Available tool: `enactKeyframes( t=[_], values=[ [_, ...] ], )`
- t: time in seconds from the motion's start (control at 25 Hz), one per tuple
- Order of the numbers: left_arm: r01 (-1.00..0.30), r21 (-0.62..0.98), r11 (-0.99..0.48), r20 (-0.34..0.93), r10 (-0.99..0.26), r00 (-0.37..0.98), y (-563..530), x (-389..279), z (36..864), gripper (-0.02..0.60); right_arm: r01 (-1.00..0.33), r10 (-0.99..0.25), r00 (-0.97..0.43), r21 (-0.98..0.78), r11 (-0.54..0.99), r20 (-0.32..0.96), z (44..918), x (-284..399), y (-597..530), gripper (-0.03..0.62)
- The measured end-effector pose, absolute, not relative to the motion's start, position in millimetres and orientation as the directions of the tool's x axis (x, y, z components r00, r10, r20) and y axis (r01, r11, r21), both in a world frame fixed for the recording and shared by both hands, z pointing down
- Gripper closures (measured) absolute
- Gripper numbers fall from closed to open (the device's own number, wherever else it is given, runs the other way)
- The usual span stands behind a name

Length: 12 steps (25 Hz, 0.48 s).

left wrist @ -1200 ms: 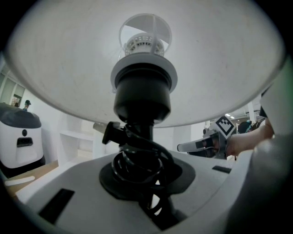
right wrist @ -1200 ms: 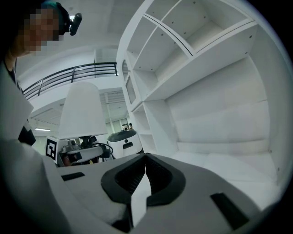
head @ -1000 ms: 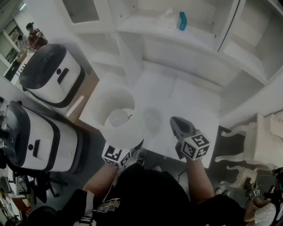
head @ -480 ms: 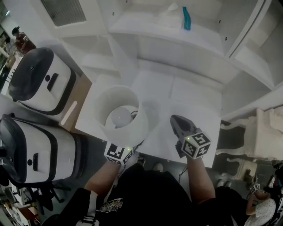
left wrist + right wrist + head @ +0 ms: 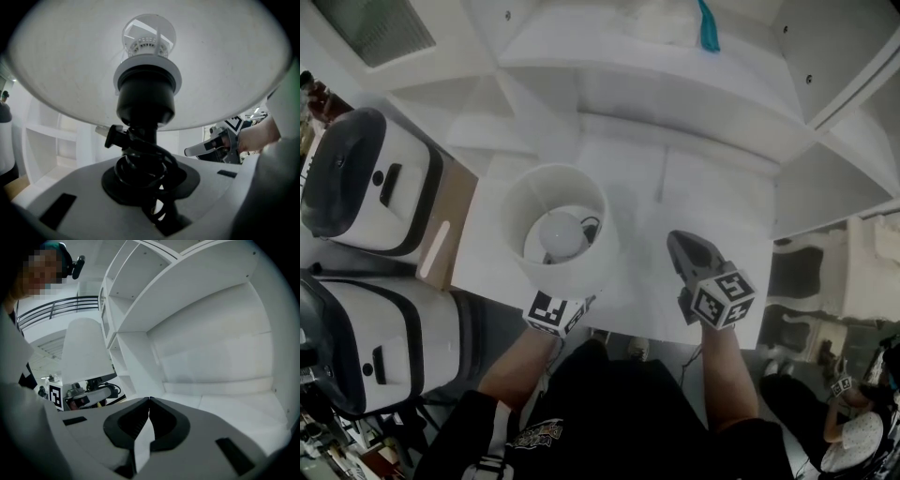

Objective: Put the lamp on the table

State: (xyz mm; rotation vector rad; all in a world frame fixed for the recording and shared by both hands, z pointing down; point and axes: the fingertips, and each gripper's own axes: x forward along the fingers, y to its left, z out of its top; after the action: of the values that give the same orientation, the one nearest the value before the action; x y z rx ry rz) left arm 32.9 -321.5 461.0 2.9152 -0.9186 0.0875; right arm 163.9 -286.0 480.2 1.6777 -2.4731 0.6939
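Note:
The lamp has a white drum shade, a round bulb and a black socket with a coiled black cord. My left gripper is shut on the lamp's black stem just under the socket. In the head view only its marker cube shows, below the shade. The lamp stands upright over the near left part of the white table; its foot is hidden. My right gripper is shut and empty, its tips pressed together over the table's near edge, right of the lamp shade.
Two white and black rounded cases stand left of the table. White shelves rise behind it, with a teal object on one. A white chair is at the right, and a person sits at the lower right.
The lamp has moved a little forward, from the table's near left corner to further over its top. The right gripper has kept its place beside it.

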Motion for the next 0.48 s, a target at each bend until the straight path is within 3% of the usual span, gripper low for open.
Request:
enactKeyframes(
  t=[0.48],
  values=[
    [-0.535,0.059,-0.843,0.081,-0.53,0.844,-379,61,489,0.489,-0.902,-0.858,-0.383,-0.341,0.267,0.343,514,177,-328,0.568]
  ],
)
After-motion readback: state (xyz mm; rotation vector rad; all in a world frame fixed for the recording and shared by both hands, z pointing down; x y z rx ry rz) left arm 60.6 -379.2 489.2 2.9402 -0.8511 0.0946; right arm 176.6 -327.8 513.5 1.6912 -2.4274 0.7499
